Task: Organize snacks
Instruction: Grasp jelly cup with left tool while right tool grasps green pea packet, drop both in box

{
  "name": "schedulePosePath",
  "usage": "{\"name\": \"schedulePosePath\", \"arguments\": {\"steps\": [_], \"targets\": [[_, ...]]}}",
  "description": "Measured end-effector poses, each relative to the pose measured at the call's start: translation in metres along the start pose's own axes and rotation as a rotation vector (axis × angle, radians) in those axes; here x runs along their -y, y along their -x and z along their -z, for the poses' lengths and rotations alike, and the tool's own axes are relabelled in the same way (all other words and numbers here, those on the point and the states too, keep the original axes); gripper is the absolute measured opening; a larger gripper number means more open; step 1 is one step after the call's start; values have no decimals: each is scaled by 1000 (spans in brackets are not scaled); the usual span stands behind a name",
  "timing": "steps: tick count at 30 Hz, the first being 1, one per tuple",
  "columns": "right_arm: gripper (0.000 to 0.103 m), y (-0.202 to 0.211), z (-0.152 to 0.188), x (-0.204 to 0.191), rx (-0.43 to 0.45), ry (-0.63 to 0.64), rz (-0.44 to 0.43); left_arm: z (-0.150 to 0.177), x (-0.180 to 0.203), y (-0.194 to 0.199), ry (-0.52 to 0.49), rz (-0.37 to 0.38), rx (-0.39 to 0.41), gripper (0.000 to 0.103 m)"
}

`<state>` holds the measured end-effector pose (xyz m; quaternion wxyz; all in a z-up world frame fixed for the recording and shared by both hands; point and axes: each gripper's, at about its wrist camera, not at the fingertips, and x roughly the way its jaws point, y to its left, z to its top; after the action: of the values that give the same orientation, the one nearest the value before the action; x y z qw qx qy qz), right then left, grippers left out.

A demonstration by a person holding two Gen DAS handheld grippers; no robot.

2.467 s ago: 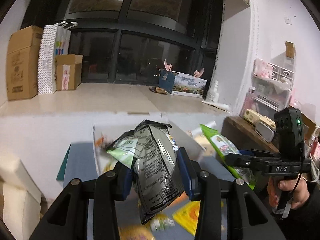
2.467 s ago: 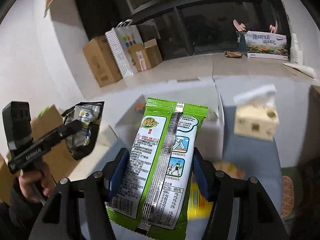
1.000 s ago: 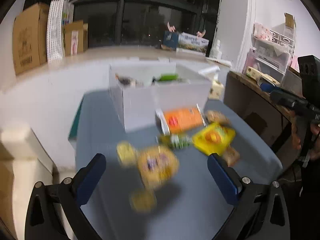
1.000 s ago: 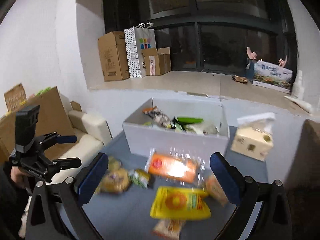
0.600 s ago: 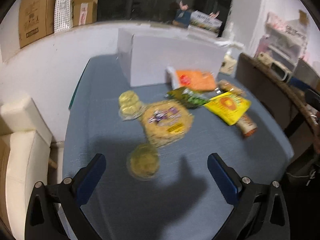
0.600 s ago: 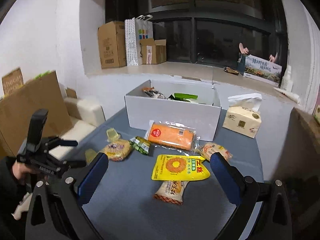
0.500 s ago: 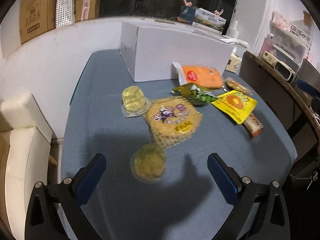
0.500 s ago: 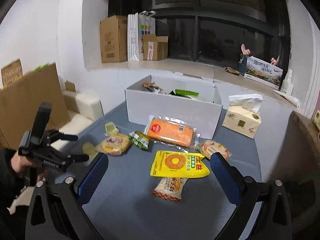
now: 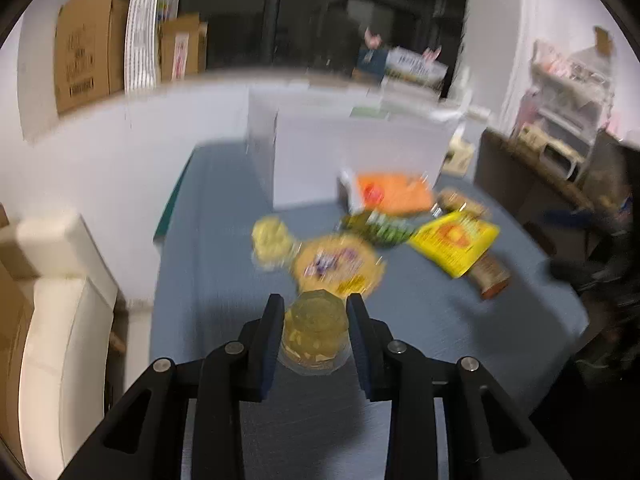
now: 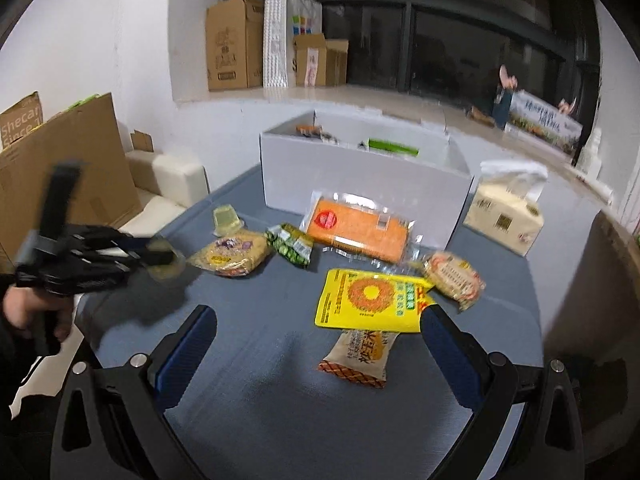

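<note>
Yellow jelly cup [image 9: 314, 330] is being clenched by the left hand-held gripper [image 9: 316, 334], jaws just closing, for boxing; the right hand-held gripper [image 10: 316, 354] is hovering released.

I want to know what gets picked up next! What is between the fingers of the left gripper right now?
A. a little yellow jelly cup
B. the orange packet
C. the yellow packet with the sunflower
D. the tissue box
A: the left gripper has its jaws closing around the jelly cup, pads against its sides.
</note>
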<state>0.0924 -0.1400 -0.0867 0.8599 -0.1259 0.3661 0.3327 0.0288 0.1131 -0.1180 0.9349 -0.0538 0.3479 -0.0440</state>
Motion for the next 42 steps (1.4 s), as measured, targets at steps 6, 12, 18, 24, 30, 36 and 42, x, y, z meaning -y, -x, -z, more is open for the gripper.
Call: {"name": "schedulePosePath", "arguments": {"steps": [6, 12, 18, 24, 30, 36, 42], "targets": [[103, -61, -29, 12, -85, -122, -160, -14, 7, 54, -17, 10, 119, 36], [103, -122, -57, 7, -138, -192, -173, -20, 8, 62, -14, 18, 158, 36], [88, -171, -57, 4, -235, -245, -220, -10, 3, 51, 11, 28, 151, 36], [49, -147, -53, 14, -130, -252, -238, -5, 3, 40, 31, 48, 141, 36], [49, -67, -47, 39, 58, -312, -258, -16, 13, 34, 18, 77, 159, 36], [49, 15, -24, 62, 192, -314, -180, -48, 28, 31, -15, 120, 203, 36], [49, 31, -49, 86, 238, -302, -120, -109, 41, 7, -73, 132, 247, 36]]}}
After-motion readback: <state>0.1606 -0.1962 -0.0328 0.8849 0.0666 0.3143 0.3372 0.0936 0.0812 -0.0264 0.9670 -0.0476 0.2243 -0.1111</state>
